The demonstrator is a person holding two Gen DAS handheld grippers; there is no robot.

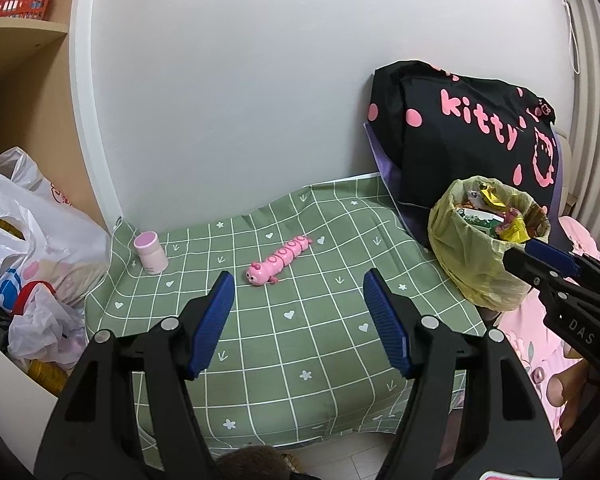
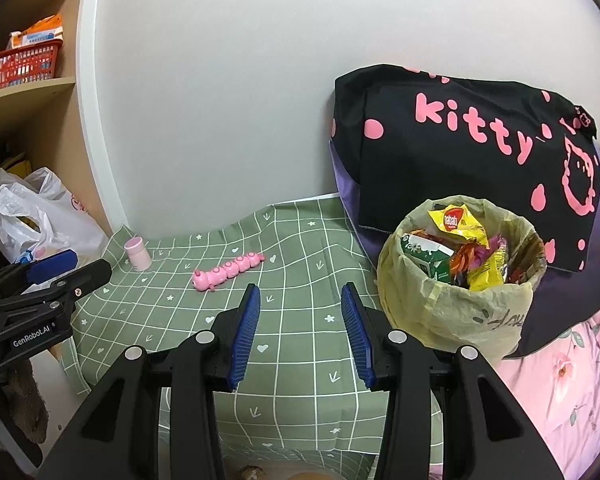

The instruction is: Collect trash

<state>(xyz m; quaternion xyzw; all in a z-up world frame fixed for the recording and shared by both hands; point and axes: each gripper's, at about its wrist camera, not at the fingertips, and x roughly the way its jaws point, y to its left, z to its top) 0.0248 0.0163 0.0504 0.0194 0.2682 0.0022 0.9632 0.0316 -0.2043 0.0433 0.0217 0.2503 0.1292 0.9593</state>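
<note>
Beside the black kitty bag [image 2: 460, 152], at the right edge of the green checked cloth [image 2: 300, 344], stands the lined trash bin [image 2: 456, 320], and it is already heaped with wrappers [image 2: 460, 224] and a green carton [image 2: 428, 256]. I judge the collecting nearly done: left of the bin, only a pink caterpillar toy [image 1: 278, 261] and, further left, a small pink bottle [image 1: 151, 252] lie on the cloth, and neither looks like clear trash. My left gripper [image 1: 298, 320] hangs over the cloth with jaws spread wide and empty. My right gripper [image 2: 300, 336], just left of the bin, is likewise parted and holds nothing.
</note>
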